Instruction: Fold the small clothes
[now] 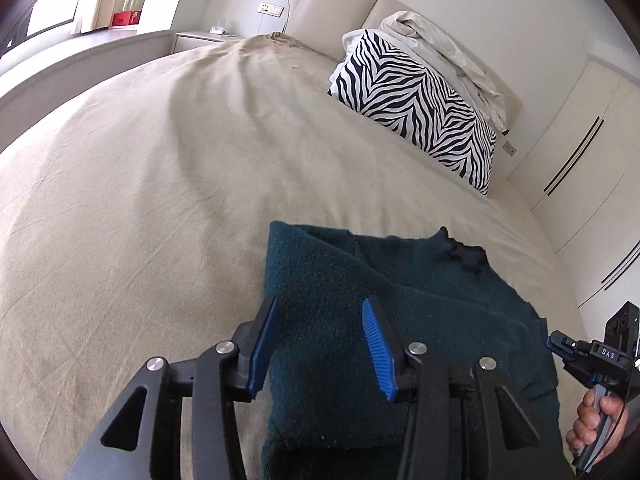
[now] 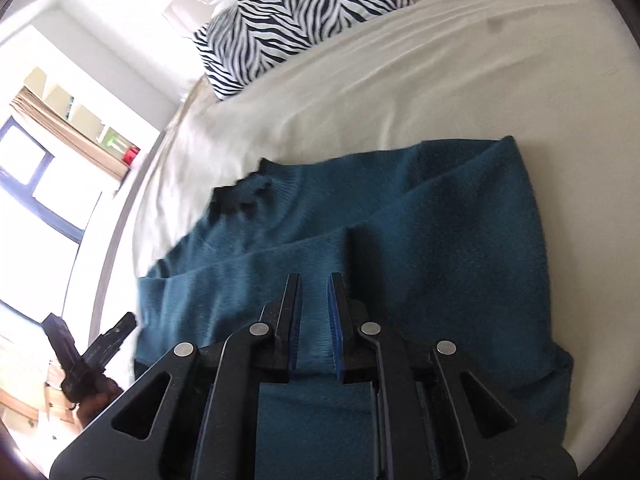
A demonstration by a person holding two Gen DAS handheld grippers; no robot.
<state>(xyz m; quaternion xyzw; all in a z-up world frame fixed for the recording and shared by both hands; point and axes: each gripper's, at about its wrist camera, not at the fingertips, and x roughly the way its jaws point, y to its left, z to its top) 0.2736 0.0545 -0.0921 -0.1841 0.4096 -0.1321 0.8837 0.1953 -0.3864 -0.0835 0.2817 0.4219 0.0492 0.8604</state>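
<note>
Left wrist: sweater (image 1: 420, 320) edge, open bedsheet (image 1: 140, 200) beyond.

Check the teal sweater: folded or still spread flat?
Partly folded. The sweater lies on the bed with one side turned over in overlapping layers.

Home bedroom: bed (image 1: 140, 200) w/ zebra pillow (image 1: 420, 100), headboard (image 1: 332, 4), wardrobe (image 1: 580, 152).
</note>
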